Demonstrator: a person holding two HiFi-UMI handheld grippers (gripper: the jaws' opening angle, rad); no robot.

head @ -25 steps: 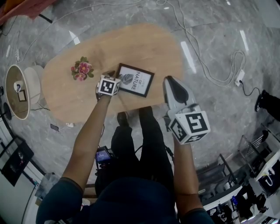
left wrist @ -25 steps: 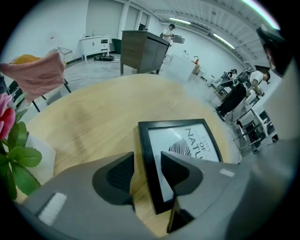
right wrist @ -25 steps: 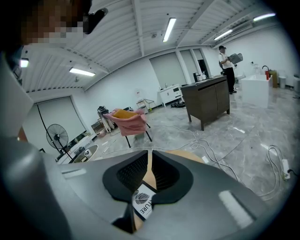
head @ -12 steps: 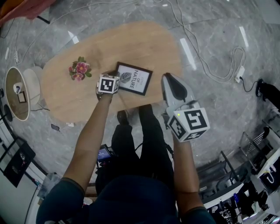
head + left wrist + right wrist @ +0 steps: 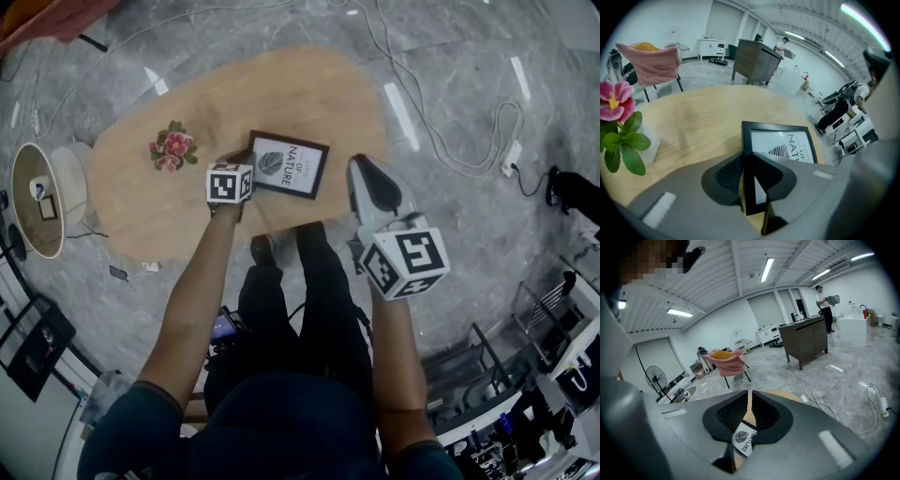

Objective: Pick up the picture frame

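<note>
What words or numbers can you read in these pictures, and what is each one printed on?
"OF NATURE": on the print inside the picture frame.
A smaller line of print beside "OF" on the same print: too small to read.
Nothing else shows readable words or numbers.

Open-plan lab or workshop hall with a few pieces of furniture.

Ahead of the right claw (image 5: 749, 394), a polished grey marble floor (image 5: 853, 357) runs out under a ribbed white ceiling (image 5: 717, 277) hung with long strip lights (image 5: 767, 269). Loose white cables (image 5: 795, 380) and a white power strip (image 5: 882, 404) trail across the floor to the claw's right. Farther ahead stand a dark brown wooden counter (image 5: 804, 341), low white cabinets (image 5: 768, 336) and a person (image 5: 824, 308). To the claw's left are a black pedestal fan (image 5: 655, 378) and a chair draped in pink cloth (image 5: 726, 363).
</note>
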